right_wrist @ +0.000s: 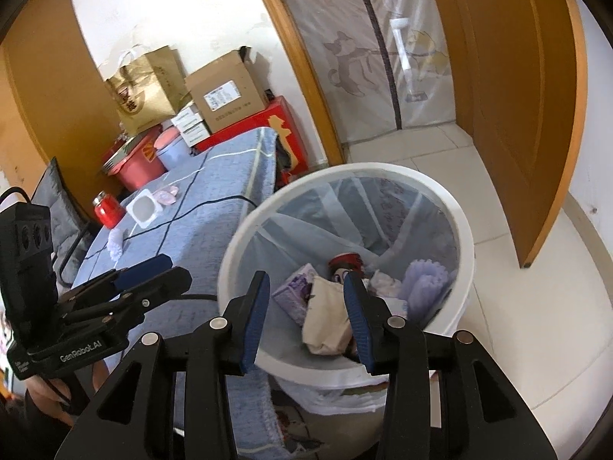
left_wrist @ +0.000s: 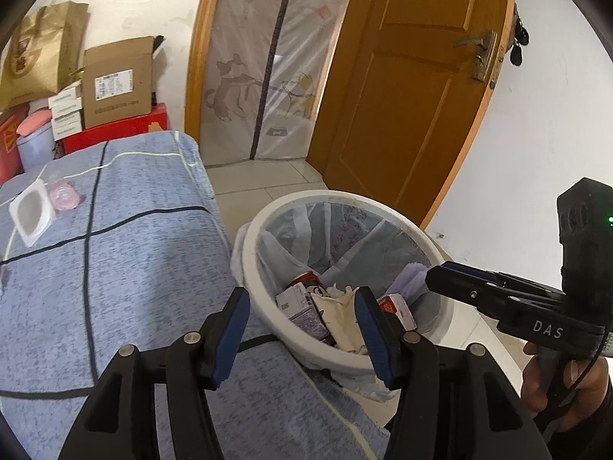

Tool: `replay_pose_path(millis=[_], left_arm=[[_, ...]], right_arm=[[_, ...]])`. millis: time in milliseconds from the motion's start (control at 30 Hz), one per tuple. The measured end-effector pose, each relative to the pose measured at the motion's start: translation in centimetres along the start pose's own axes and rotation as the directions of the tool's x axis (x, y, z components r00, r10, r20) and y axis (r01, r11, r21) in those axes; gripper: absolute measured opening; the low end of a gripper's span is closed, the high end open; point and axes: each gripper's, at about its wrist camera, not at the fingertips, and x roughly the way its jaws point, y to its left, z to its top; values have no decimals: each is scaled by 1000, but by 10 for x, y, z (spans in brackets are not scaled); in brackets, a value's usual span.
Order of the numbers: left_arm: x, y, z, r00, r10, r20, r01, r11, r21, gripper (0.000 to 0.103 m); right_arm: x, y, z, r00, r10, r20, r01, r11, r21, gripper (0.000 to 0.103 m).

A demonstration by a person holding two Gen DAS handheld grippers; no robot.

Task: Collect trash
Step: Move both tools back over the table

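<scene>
Both grippers hang over the round white plastic trash bin at lower centre; left gripper and right gripper are spread wide, empty. Leftover trash, a white square plastic cup and pink wrapper, lies left on the blue checked cloth. Risks: grippers colliding in a crossed reach, thin cup crushing or sliding.

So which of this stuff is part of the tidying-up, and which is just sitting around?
Part of the job:
- white bin, already holding trash
- empty white cup on the blue cloth
- pink wrapper beside it
- left tool and right tool, both open

Just lying about:
- cardboard box
- gold bag
- red jar
</scene>
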Motion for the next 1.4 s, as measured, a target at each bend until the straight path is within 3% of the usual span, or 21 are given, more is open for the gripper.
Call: replay_pose_path(millis=[700,1400], left_arm=[[-74,42,-21,991,99,89,-91,992,-86,57],[-113,82,-43,965,236,115,-217,963,-156,56]], right_arm=[[-13,78,-4,996,84,30,-78,984,-162,41],[10,122,-9,990,144,-13,-143,959,-244,41]])
